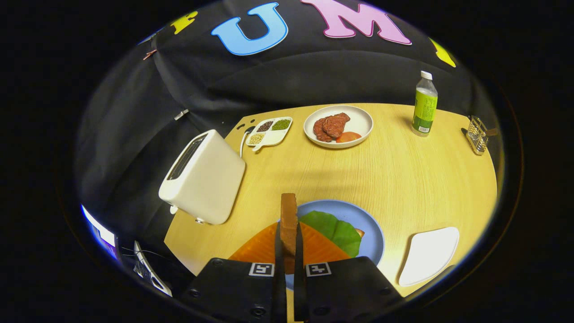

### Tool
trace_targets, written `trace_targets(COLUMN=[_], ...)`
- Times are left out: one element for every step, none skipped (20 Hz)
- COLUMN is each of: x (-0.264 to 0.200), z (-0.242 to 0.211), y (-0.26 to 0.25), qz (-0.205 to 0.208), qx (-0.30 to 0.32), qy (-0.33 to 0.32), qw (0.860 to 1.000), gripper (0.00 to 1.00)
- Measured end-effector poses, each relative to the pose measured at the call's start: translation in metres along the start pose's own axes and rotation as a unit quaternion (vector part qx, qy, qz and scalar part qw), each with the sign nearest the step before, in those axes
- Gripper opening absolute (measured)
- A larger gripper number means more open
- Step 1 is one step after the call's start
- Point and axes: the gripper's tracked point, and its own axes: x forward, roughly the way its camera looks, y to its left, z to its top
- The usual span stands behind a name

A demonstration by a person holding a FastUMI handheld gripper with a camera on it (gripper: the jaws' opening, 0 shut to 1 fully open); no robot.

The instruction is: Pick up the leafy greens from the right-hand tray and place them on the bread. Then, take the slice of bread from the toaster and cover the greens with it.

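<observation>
Brown bread slice [289, 224] stands upright, clamped between the jaws, above leafy greens [334, 229] on blue plate [374, 233].

green leaves [334, 229], blue plate [372, 229] — cream toaster [204, 179]

A brown bread slice [289, 224] is held upright, edge-on, above green leaves [334, 229] laid on bread [358, 233] beside the white toaster [202, 177].

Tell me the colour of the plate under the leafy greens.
Light blue plate, gripper view; greens lie on it.
</observation>
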Motion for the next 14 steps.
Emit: trace_targets(x=[0.001, -0.001, -0.001, -0.002, -0.003, -0.004, -0.003, -0.004, -0.005, -0.006, -0.007, -0.009, -0.011, -0.014], z=[-0.001, -0.003, -0.006, -0.008, -0.010, -0.012, -0.015, -0.018, -0.019, -0.020, -0.022, -0.024, -0.023, -0.022], y=[-0.004, -0.009, -0.015, -0.020, -0.024, -0.030, -0.035, -0.041, -0.046, -0.049, -0.053, -0.060, -0.064, -0.063], qz=[-0.005, -0.010, -0.016, -0.020, -0.023, -0.029, -0.037, -0.047, -0.055, -0.061, -0.070, -0.082, -0.088, -0.089], qx=[-0.003, -0.008, -0.009, -0.009, -0.004, 0.001, 0.004, 0.006, 0.007, 0.008, 0.008, 0.004, 0.001, 0.002], qy=[0.000, 0.001, 0.002, 0.004, 0.005, 0.007, 0.010, 0.014, 0.014, 0.013, 0.014, 0.013, 0.010, 0.005], qw=[1.000, 1.000, 1.000, 1.000, 1.000, 1.000, 0.999, 0.999, 0.998, 0.998, 0.997, 0.997, 0.996, 0.996], gripper=[0.11, 0.12, 0.14, 0.15, 0.17, 0.17, 0.21, 0.25, 0.28, 0.31, 0.34, 0.45, 0.55, 0.66])
